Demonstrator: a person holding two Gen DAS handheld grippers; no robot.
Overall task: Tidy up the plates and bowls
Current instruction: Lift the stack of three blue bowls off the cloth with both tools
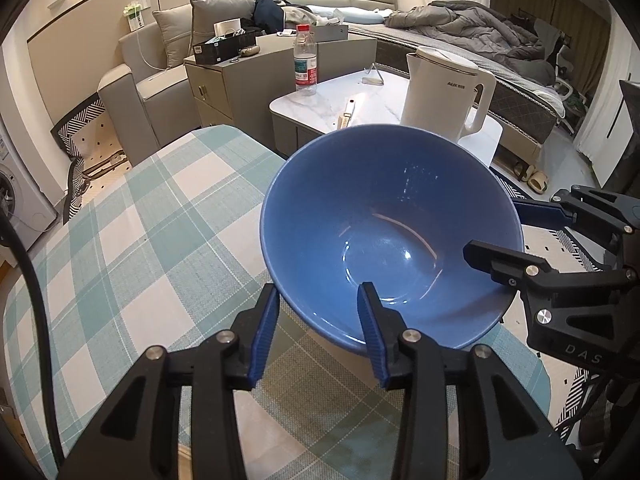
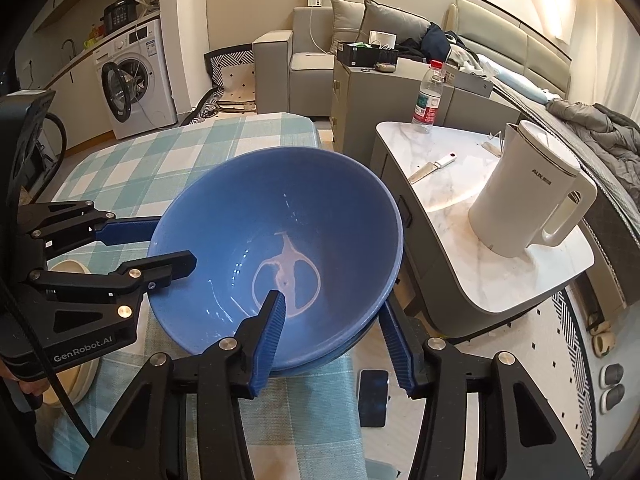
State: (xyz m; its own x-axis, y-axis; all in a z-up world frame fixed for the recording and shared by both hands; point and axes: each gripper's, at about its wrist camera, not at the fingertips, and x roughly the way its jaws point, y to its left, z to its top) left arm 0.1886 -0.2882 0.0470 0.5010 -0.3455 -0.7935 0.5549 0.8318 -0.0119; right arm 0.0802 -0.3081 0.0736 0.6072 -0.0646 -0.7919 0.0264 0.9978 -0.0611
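1. Left gripper astride the near rim of the blue bowl: one blue pad outside the wall, the other inside the bowl, jaws spread with a visible gap to the wall on the outer side, not clamped.
2. Right gripper likewise straddling the bowl's rim on its own side: one ribbed finger inside the bowl, the other outside past the rim, jaws apart; cannot tell whether the inner pad touches the wall.
3. Blue bowl tilted, resting on the checked tablecloth close to the table's edge; in the right wrist view a second blue rim showing just beneath it, as if nested on another bowl.
4. Pale ring-shaped residue on the bowl's bottom.
5. Just left of the bowl in the right wrist view, a cream dish on the cloth, partly hidden behind the left gripper's body.
6. Dark phone lying below the bowl near the right gripper's outer finger.
7. Beyond the bowl, well apart from it, a marble-topped side table carrying a white kettle, a water bottle and a knife.
8. Farther back: grey sofa with cushions, a low cabinet, a bed with a crumpled grey duvet, and a washing machine with its door open.
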